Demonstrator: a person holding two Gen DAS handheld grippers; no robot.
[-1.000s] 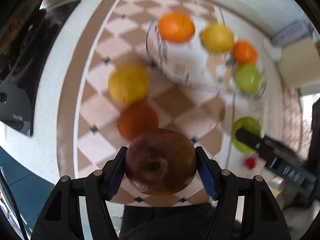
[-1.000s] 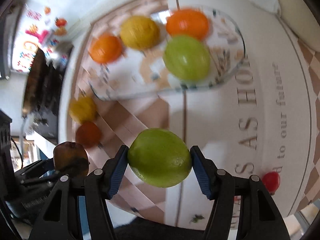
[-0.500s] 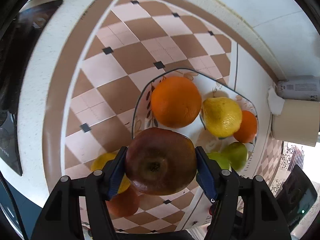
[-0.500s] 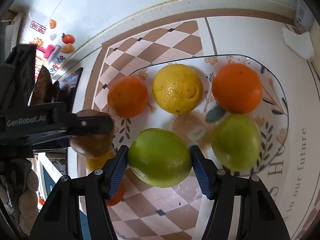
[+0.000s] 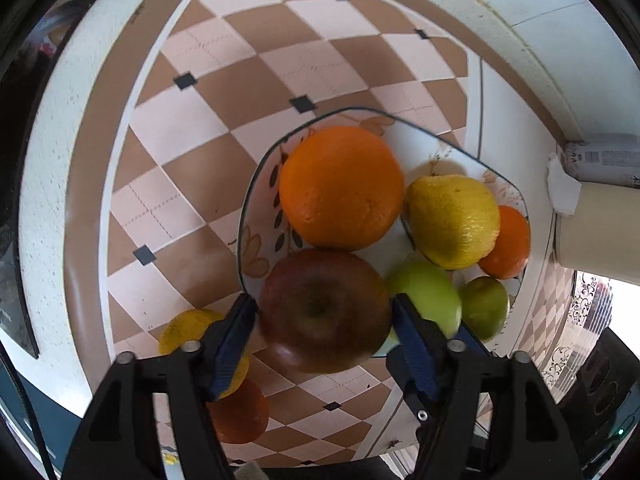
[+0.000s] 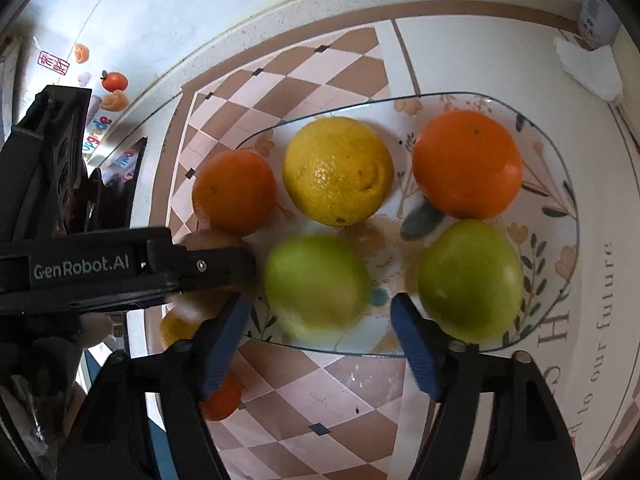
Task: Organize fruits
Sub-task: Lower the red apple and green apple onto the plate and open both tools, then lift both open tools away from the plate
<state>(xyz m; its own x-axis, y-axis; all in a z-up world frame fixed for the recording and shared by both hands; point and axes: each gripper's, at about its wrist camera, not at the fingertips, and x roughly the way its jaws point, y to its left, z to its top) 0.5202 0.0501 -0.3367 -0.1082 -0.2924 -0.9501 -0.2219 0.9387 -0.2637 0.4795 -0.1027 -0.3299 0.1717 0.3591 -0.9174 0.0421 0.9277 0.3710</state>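
Both tongs have come over the plate (image 6: 560, 184) since half a second ago, and the right tongs (image 6: 318, 318) have spread, so the green fruit (image 6: 316, 280) now lies blurred on the plate near its front rim, maybe rolling. The left tongs (image 5: 324, 320) pinch the red apple (image 5: 325, 310) just above the plate's near left rim, beside the big orange (image 5: 340, 188). To do this step well, I think the apple should go down into the free place between orange and green fruit (image 5: 426, 292), touch the plate first, and only then be let go slowly. Two fruits wait on the tabletop (image 5: 168, 208) near its front edge.
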